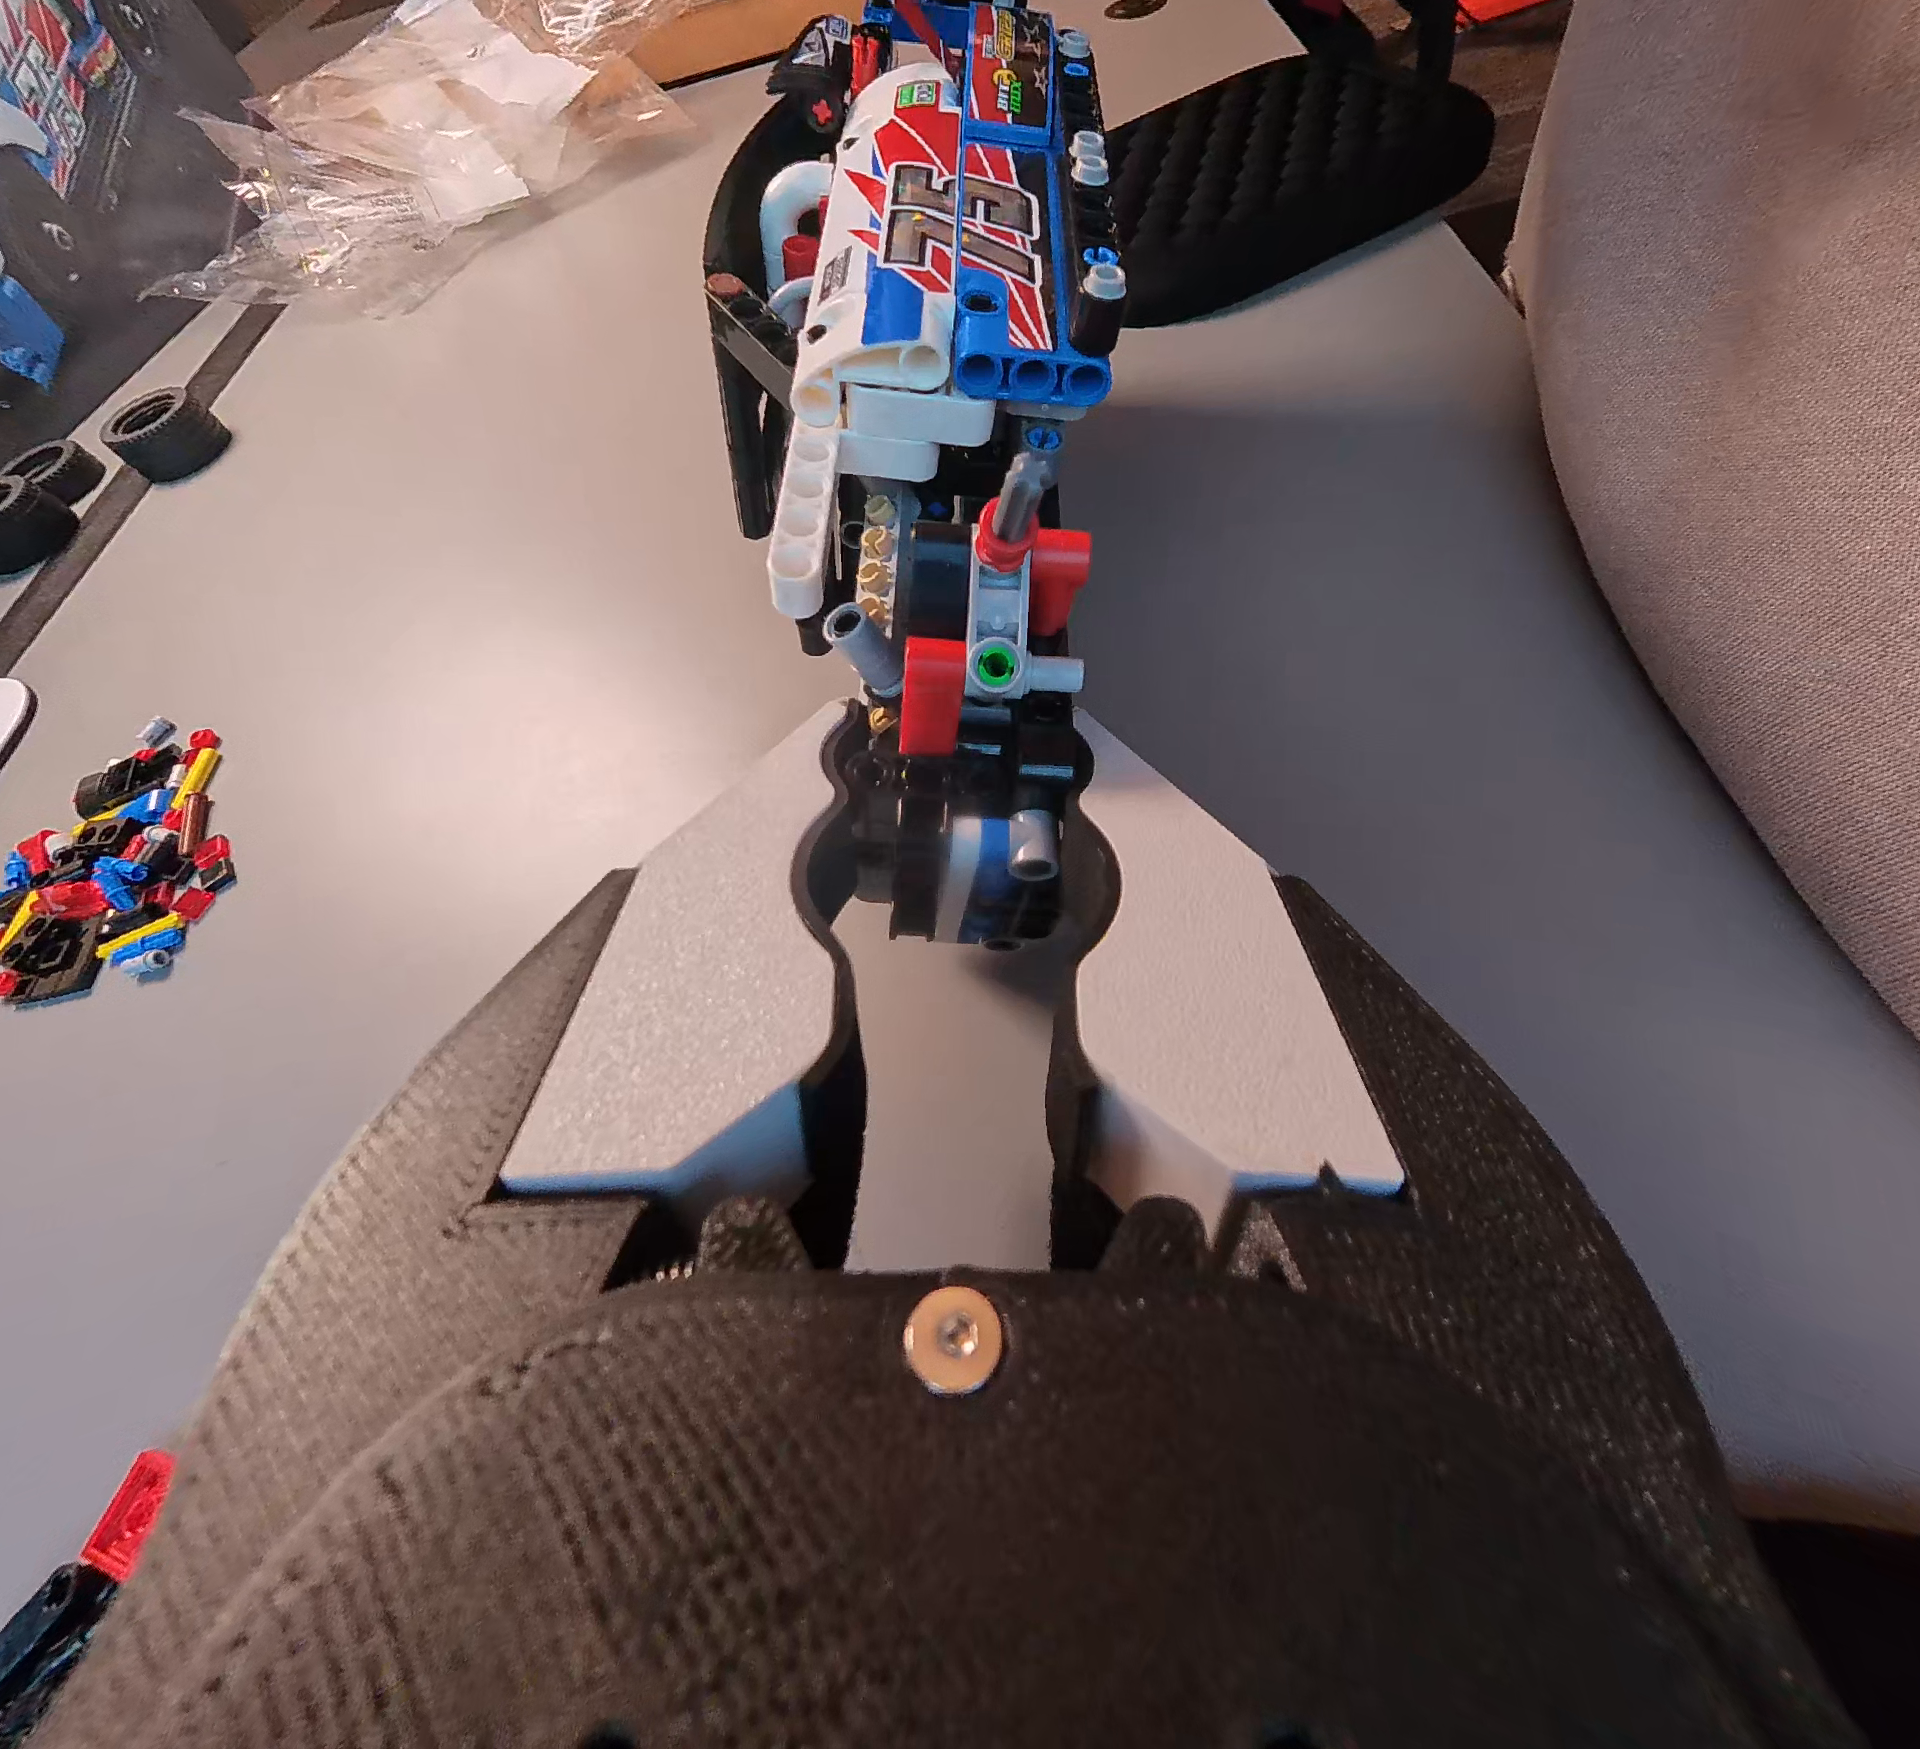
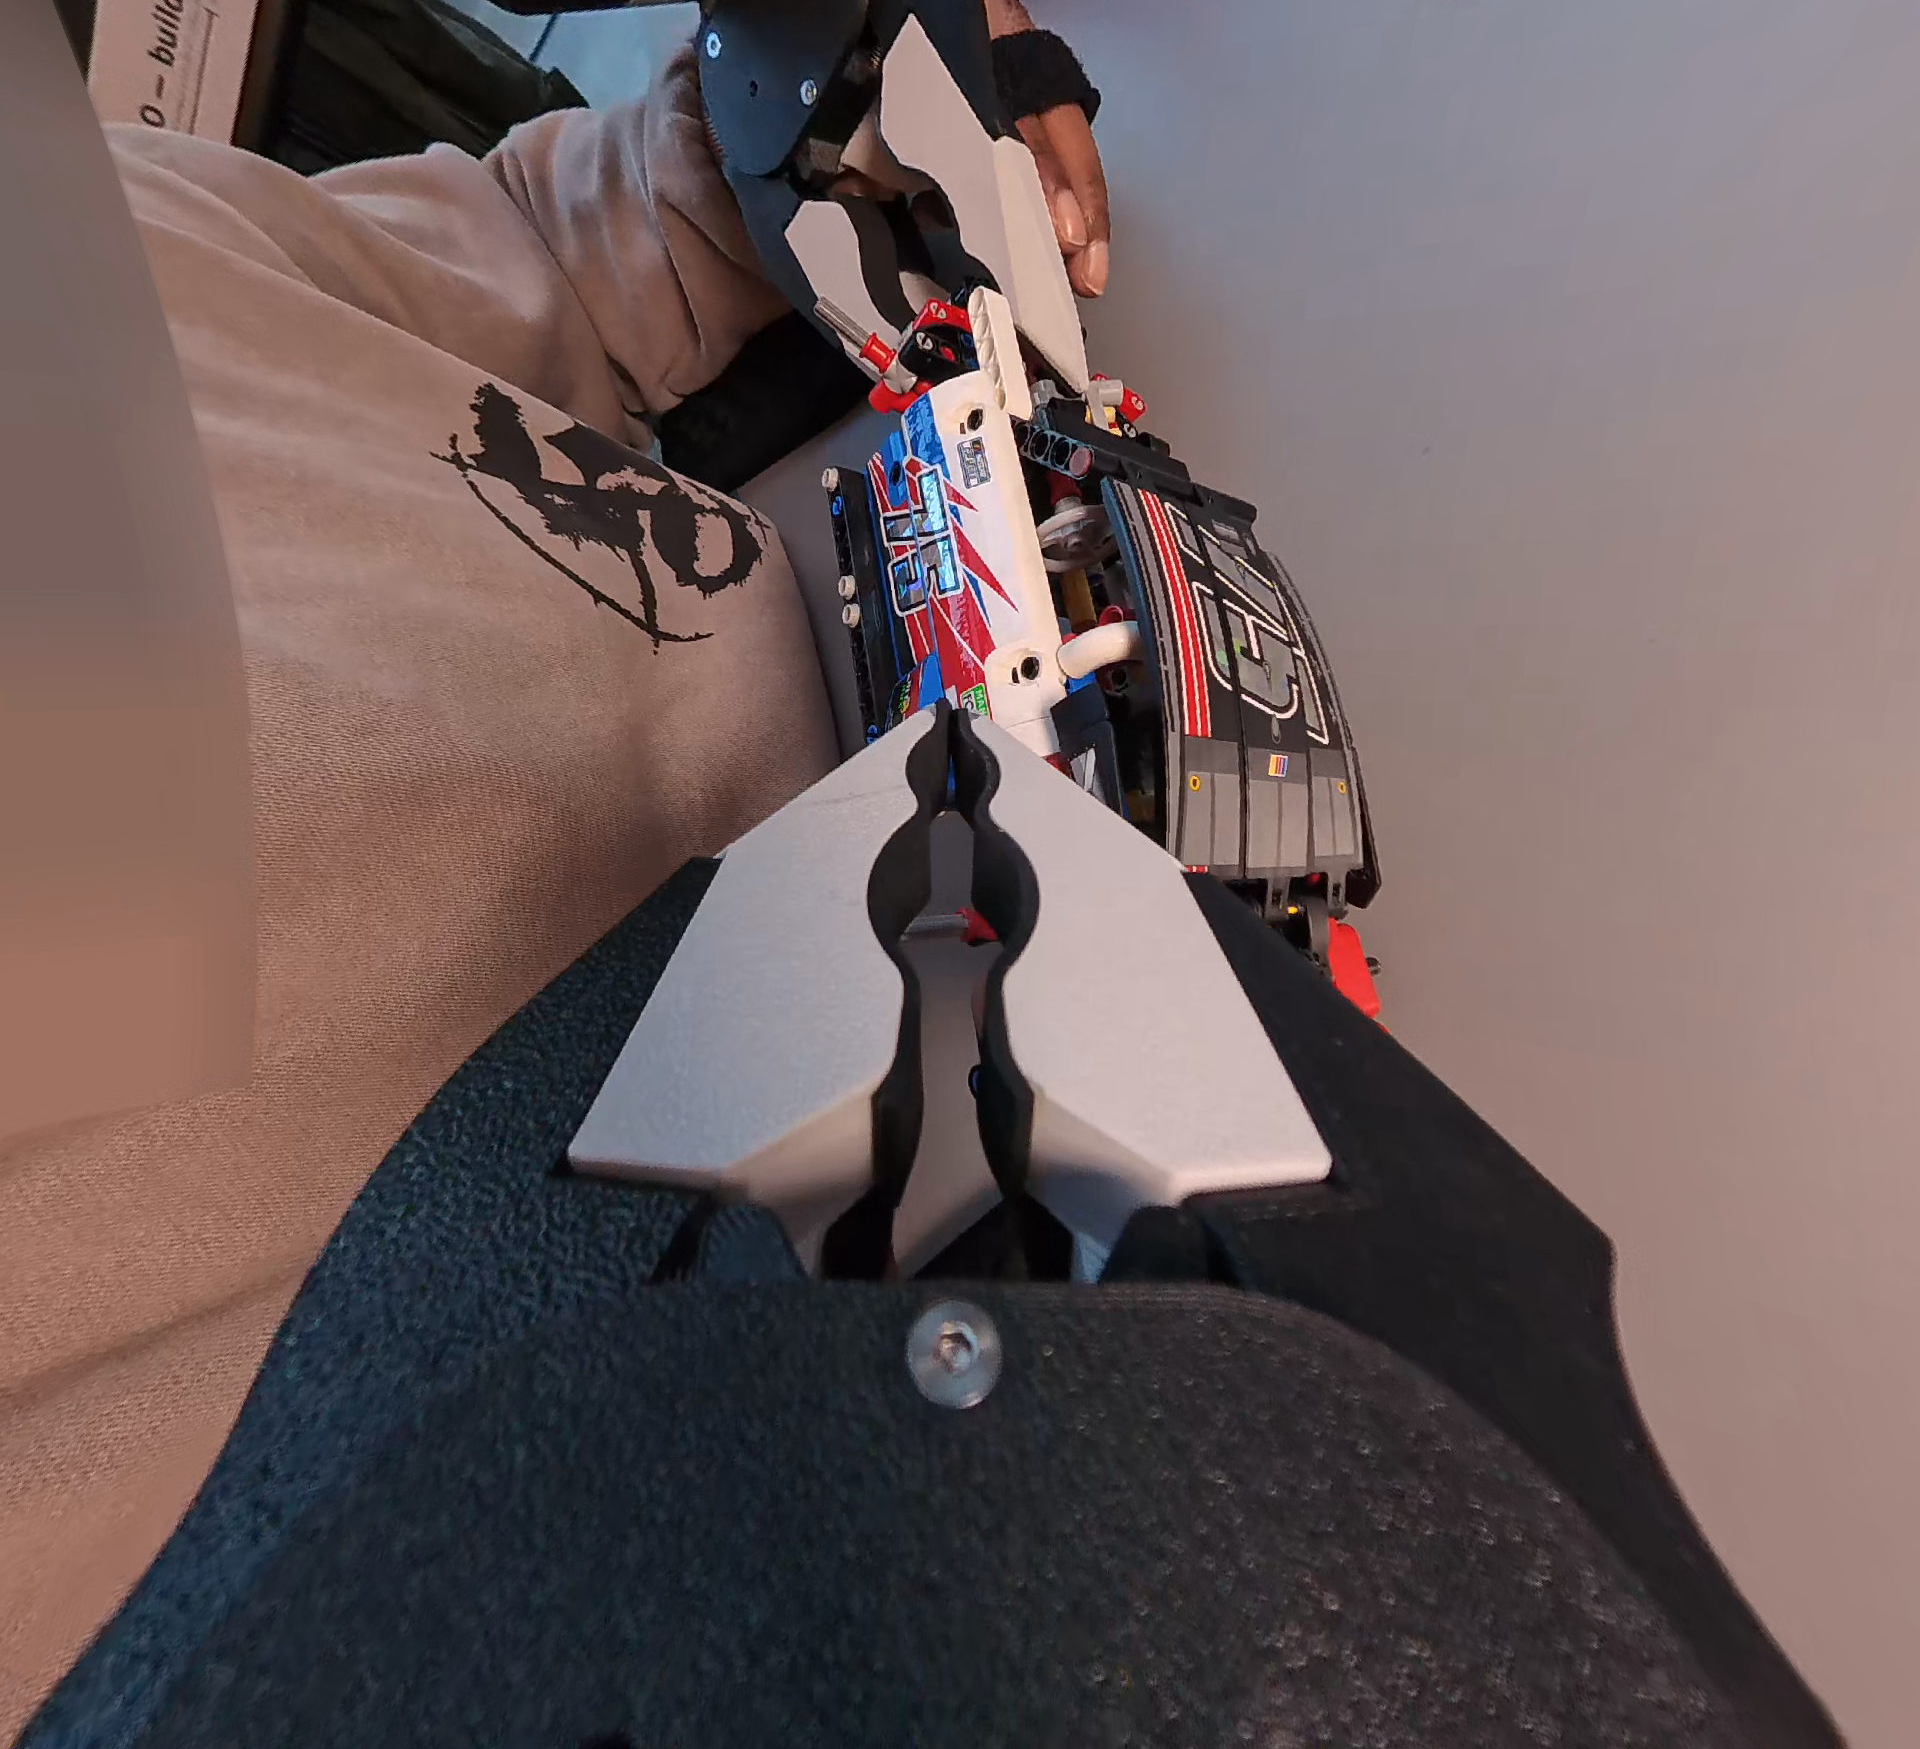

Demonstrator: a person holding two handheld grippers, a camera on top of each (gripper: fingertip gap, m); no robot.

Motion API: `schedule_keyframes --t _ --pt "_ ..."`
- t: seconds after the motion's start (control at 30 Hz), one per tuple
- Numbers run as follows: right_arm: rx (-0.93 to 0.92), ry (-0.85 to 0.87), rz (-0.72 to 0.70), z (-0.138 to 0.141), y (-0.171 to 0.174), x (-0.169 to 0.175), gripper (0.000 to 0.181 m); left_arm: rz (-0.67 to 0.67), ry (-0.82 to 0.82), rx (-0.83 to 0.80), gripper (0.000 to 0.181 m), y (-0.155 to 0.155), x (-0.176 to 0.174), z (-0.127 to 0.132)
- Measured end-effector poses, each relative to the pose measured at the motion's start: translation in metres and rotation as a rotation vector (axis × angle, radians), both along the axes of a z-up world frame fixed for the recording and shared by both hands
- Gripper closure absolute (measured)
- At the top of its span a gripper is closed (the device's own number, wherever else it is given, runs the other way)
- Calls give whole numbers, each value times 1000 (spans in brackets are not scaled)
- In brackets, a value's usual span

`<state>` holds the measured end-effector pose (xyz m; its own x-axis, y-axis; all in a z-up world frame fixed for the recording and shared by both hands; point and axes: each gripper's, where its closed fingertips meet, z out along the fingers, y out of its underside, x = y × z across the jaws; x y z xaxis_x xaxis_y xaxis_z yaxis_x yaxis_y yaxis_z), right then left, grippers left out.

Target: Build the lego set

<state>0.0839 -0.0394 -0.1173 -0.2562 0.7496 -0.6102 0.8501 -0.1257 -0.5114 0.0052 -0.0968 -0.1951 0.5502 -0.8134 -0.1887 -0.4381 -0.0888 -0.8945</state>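
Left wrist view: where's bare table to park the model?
Bare table between the model and the loose parts pile. Crowded along the left edge: tyres, plastic bags. Right is hemmed by a sleeve.

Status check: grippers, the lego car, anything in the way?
Left gripper jaws clamped on the lego car, one end. Right gripper jaws shut at the other end; grip unclear. Car tipped on its side on the table. Nothing in the way.

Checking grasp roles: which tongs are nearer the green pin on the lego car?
Left. The left tongs clamp the lego car at the end just below the green pin; the right tongs pinch the car's opposite end.
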Motion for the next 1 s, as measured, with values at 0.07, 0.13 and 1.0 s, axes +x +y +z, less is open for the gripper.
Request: schedule_keyframes --t 0.07,0.13,1.0 --pt "7 0 -1 0 0 0 181 0 0 0 148 0 0 0" --pt "15 1 -2 -1 0 0 181 0 -4 -1 148 0 0 0" --pt "121 -8 -10 -5 5 -1 181 -1 -12 -1 148 0 0 1"
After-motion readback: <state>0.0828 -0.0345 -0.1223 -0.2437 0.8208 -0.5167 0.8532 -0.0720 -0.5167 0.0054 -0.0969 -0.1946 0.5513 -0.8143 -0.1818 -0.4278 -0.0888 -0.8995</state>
